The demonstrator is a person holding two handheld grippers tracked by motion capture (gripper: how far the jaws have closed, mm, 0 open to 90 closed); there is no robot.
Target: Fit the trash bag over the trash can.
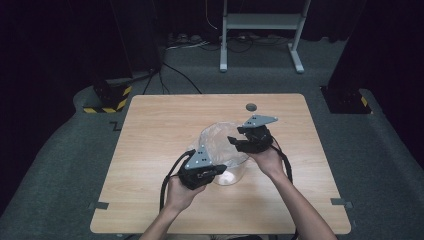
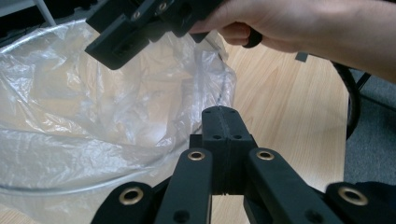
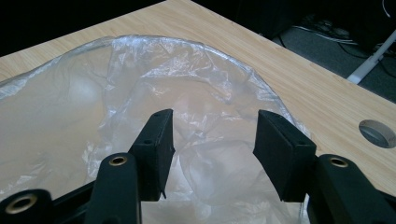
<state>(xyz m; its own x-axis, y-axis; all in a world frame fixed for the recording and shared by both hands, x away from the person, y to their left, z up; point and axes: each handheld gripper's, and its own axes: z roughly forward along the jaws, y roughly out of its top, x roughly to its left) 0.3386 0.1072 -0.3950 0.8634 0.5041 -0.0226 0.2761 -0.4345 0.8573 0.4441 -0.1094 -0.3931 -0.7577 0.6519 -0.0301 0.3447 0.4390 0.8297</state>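
- The left gripper is sitting at the near rim of a clear bin lined with a plastic bag. In its own view the jaws are pressed flat together, fully clenched; I can't tell if any film is pinched between the tips.
- The right gripper is hanging over the far side of the bin, jaws spread apart and pointing down into the bag. Its own view is showing crumpled film behind and between the jaws, but the pads aren't touching it.
- So the bag is lying right in front of the left gripper and directly under the right one.
- In the left gripper view the right gripper and its hand are sitting across the bin's mouth, crowding the space ahead.
- Just beyond the right gripper there's a grey round hole in the table; the right gripper view is showing it off to its right.
- Plenty of bare wood is lying around the bin, with the table edges well apart from both tools.
- The high view is also showing a white frame, cables and a striped black-and-yellow base on the floor beyond the table.
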